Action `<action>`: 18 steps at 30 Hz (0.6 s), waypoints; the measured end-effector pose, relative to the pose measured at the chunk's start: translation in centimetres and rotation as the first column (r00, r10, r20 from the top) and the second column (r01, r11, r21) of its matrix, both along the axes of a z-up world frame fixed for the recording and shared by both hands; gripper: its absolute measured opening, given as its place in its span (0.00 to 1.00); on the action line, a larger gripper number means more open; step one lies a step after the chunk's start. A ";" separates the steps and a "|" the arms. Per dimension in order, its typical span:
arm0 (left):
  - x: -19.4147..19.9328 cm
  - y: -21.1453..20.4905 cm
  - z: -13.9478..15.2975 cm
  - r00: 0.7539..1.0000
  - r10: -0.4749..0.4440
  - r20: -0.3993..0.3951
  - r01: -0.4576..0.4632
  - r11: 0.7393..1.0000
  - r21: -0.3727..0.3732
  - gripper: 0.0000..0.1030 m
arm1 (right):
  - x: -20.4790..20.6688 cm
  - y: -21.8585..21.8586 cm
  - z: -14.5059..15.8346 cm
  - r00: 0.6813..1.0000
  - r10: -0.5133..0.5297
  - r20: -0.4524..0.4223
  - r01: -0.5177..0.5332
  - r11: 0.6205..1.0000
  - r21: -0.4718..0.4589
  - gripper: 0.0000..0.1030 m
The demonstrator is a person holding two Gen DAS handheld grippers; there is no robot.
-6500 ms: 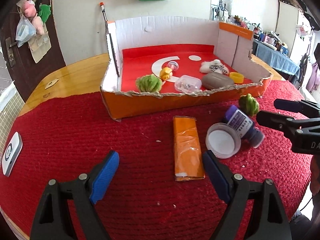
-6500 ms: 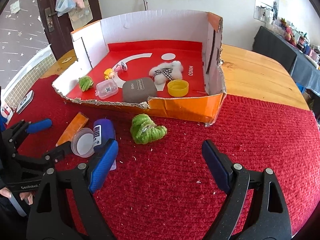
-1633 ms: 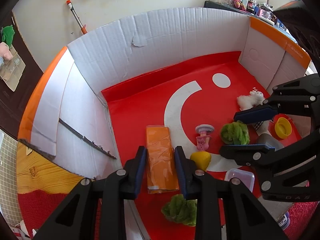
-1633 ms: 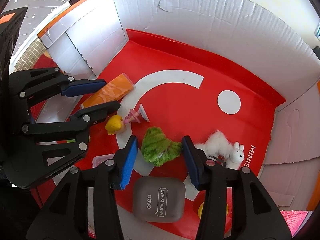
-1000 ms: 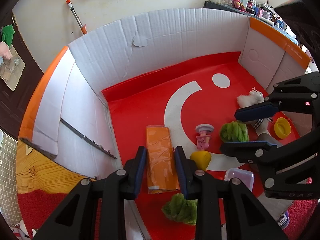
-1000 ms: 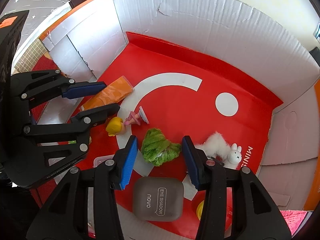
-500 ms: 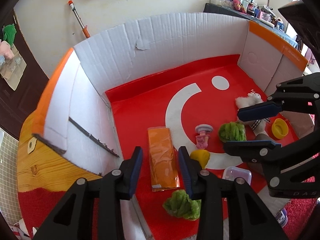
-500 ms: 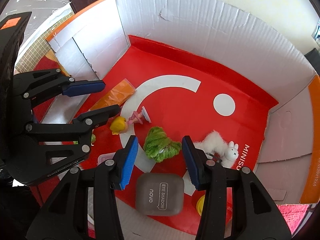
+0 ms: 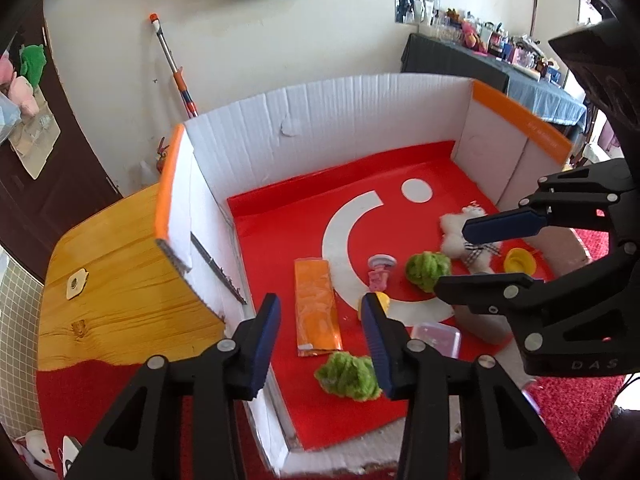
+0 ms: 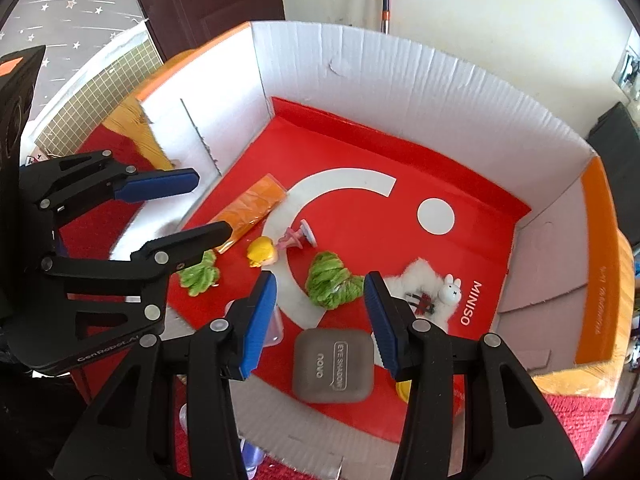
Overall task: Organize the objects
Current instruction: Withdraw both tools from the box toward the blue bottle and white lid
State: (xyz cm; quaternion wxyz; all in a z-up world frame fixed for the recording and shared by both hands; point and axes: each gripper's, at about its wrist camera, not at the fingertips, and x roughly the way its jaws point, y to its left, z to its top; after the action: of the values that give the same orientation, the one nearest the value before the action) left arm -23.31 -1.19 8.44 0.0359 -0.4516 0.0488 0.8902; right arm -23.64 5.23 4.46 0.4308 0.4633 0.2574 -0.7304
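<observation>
Orange packet (image 9: 317, 313) lay flat on the red floor of the cardboard box (image 9: 340, 120), near its left wall, where a second and a half before the left gripper (image 9: 320, 336) had been clamped on it; now that gripper sat higher and its blue fingers (image 9: 267, 332) were opening, clear of the packet and holding nothing. Six and a half seconds earlier the packet had been out on the red cloth in front of the box. The right gripper (image 10: 320, 312) hung over the green fuzzy toy (image 10: 330, 280), which lay loose on the box floor between its part-open fingers (image 10: 260, 316), touched by neither; half a second before it had looked the same. A second green fuzzy toy (image 9: 349, 374) lay by the box's near edge, with a yellow-headed figure (image 10: 262, 252), a pink stand (image 10: 298, 236), a white plush rabbit (image 10: 432, 290), a grey eye-shadow case (image 10: 332, 366), a clear small box (image 9: 436, 338) and a yellow cap (image 9: 519, 261) also inside. The box stood on a wooden worktop (image 9: 116, 276) partly covered by red cloth (image 9: 572, 408). Behind were a pale wall, a mop handle (image 9: 174, 68) leaning on it, a dark door (image 10: 208, 0) and a cluttered side table (image 9: 500, 68).
</observation>
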 end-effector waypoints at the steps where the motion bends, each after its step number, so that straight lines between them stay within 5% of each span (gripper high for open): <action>1: 0.6 -0.8 0.1 1.000 -0.001 -0.006 0.001 1.000 0.003 0.43 | -0.6 -0.3 0.1 1.000 0.000 -0.008 0.000 1.000 -0.005 0.45; 18: 6.9 -0.7 4.3 0.984 0.030 -0.174 -0.021 0.998 0.054 0.67 | 2.9 7.4 5.9 0.990 -0.080 -0.113 0.058 0.981 -0.188 0.64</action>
State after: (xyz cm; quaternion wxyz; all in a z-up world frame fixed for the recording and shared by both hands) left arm -16.36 -1.89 12.69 0.0318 -0.3712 0.0231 0.9277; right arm -20.71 12.61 10.31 0.4300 0.3856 0.1981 -0.7919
